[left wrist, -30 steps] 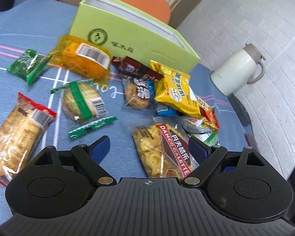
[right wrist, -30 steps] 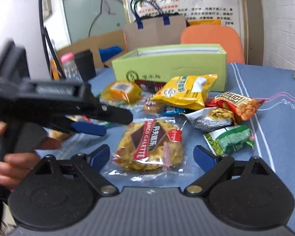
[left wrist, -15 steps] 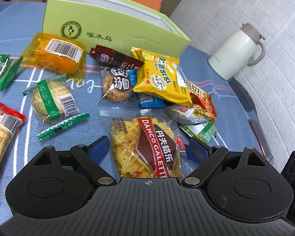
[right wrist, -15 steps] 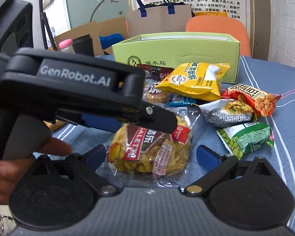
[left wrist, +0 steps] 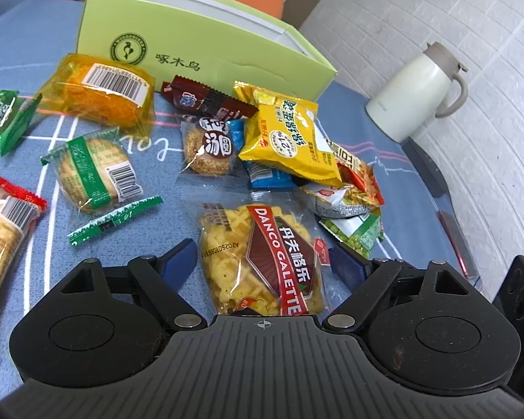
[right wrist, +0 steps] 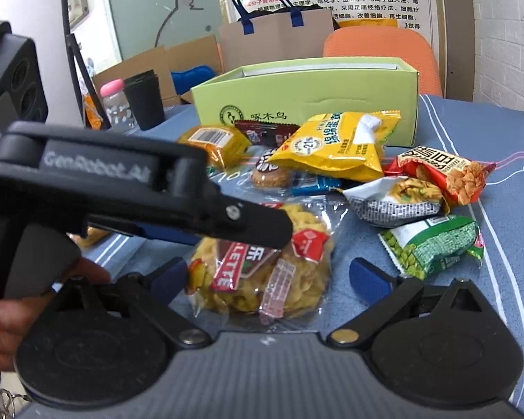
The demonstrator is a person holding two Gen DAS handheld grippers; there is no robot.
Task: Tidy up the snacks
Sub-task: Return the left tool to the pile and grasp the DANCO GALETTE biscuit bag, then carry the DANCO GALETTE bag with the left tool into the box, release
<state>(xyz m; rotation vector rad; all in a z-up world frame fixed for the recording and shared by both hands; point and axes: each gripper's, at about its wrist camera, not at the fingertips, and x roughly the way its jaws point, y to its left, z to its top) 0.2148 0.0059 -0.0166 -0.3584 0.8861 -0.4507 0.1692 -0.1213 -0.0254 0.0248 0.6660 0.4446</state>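
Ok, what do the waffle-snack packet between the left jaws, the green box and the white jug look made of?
Clear waffle-snack packet with red label: thin glossy plastic film, going by its glare and crinkles. Open light-green box: matte cardboard; a dent creases its front. White jug with beige lid: smooth satin shell, painted metal or plastic, unclear which.
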